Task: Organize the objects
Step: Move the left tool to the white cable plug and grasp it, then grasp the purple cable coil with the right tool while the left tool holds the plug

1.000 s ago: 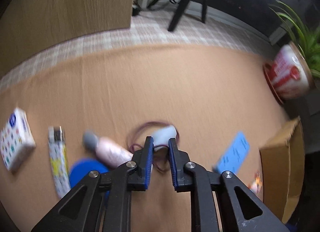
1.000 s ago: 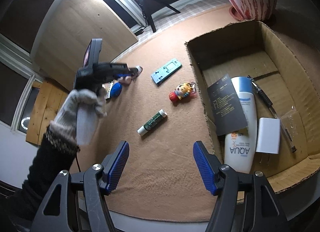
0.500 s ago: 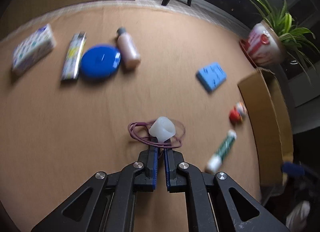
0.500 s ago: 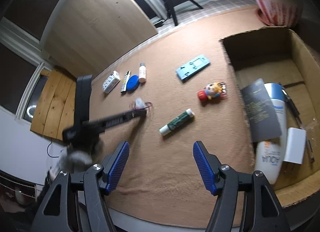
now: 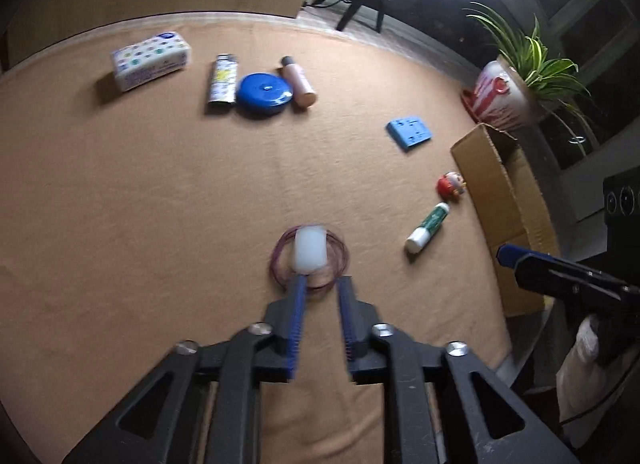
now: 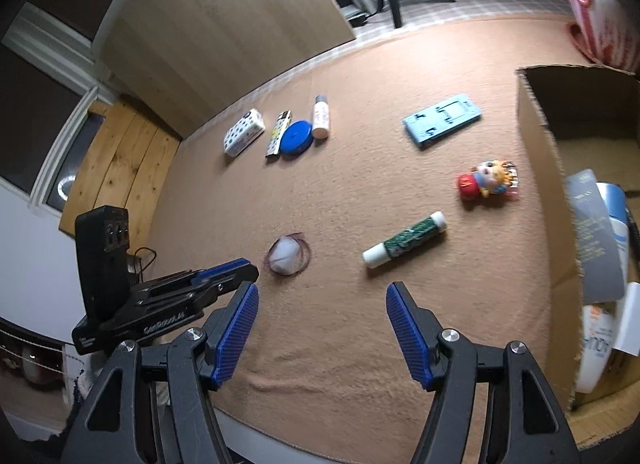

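A small white cap with a thin purple cord coiled round it (image 5: 309,250) (image 6: 285,254) lies on the tan cloth. My left gripper (image 5: 322,284) (image 6: 245,267) sits just behind it with its jaws opening; the cap is ahead of the tips, not between them. My right gripper (image 6: 322,289) (image 5: 507,254) hovers open and empty over the near edge of the cloth. A green-and-white tube (image 6: 404,240) (image 5: 427,227) lies a little ahead of it to the right. The cardboard box (image 6: 536,136) (image 5: 496,184) stands at the right.
A doll figure (image 6: 486,180) and a light-blue flat holder (image 6: 442,120) lie near the box. Far back sit a tissue pack (image 5: 151,54), a lighter (image 5: 223,78), a blue disc (image 5: 263,94) and a pink bottle (image 5: 299,80). A plant pot (image 5: 500,98) stands behind the box, which holds a sunscreen tube and cards.
My left gripper carried the cap and cord away from the far row toward the near edge, then parted its jaws and left it on the cloth. My right gripper shifted left, away from the box.
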Demonstrator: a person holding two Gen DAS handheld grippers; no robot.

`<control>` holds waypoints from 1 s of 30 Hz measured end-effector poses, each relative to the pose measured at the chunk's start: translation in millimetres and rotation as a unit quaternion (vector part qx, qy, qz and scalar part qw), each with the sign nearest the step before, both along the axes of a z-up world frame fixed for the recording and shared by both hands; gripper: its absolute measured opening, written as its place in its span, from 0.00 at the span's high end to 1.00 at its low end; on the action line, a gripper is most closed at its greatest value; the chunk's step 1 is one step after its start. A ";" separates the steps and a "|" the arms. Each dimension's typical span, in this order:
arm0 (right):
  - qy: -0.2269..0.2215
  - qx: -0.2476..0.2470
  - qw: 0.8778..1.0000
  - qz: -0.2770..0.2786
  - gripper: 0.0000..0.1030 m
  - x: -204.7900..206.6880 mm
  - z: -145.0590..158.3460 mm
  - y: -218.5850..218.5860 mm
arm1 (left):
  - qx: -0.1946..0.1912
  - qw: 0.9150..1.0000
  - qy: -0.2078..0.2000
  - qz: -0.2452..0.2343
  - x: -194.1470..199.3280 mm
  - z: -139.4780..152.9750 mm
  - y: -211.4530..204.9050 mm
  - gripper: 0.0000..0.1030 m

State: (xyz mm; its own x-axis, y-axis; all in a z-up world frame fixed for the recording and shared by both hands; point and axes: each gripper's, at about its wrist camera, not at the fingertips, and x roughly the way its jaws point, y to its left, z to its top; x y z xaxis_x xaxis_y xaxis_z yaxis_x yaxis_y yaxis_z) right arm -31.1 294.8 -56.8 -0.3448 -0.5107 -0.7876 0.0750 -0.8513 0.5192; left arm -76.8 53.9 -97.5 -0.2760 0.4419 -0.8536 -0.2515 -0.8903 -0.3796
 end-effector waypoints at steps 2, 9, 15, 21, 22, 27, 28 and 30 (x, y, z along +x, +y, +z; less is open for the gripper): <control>0.001 0.004 1.000 0.008 0.39 -2.4 -1.9 -6.9 | -0.004 1.000 0.001 0.016 2.9 -1.3 -8.0 0.71; -0.002 0.024 0.999 0.022 0.39 -15.8 -14.8 -26.8 | -0.011 0.999 0.004 0.032 1.9 -7.7 -23.0 0.71; -0.007 0.050 0.998 0.048 0.39 -25.2 -31.7 -49.9 | -0.028 0.999 0.027 0.032 -22.2 -6.9 -13.3 0.71; -0.001 0.082 0.994 0.069 0.44 -29.5 -36.1 -63.9 | -0.051 0.998 0.028 0.011 -37.2 -18.2 3.8 0.71; 0.000 0.088 0.994 0.072 0.45 -30.4 -36.3 -65.4 | -0.054 0.998 0.027 0.008 -38.5 -20.0 5.8 0.71; 0.001 0.106 0.991 0.085 0.49 -37.9 -41.5 -73.8 | -0.067 0.997 0.026 0.008 -41.1 -26.9 9.0 0.72; 0.001 0.108 0.990 0.087 0.49 -39.3 -43.1 -76.1 | -0.067 0.997 0.026 0.009 -41.4 -27.3 7.2 0.76; 0.000 0.113 0.989 0.092 0.49 -41.3 -45.9 -81.1 | -0.068 0.997 0.027 0.014 -41.3 -28.2 4.9 0.79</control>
State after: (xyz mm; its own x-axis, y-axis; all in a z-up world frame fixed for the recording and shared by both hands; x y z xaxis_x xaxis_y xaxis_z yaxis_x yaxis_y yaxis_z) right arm -72.4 213.7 -102.7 -0.2624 -0.3750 -0.8891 0.2395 -0.9179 0.3165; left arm -118.0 58.7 -125.7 -0.3342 0.3151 -0.8883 -0.2424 -0.9395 -0.2420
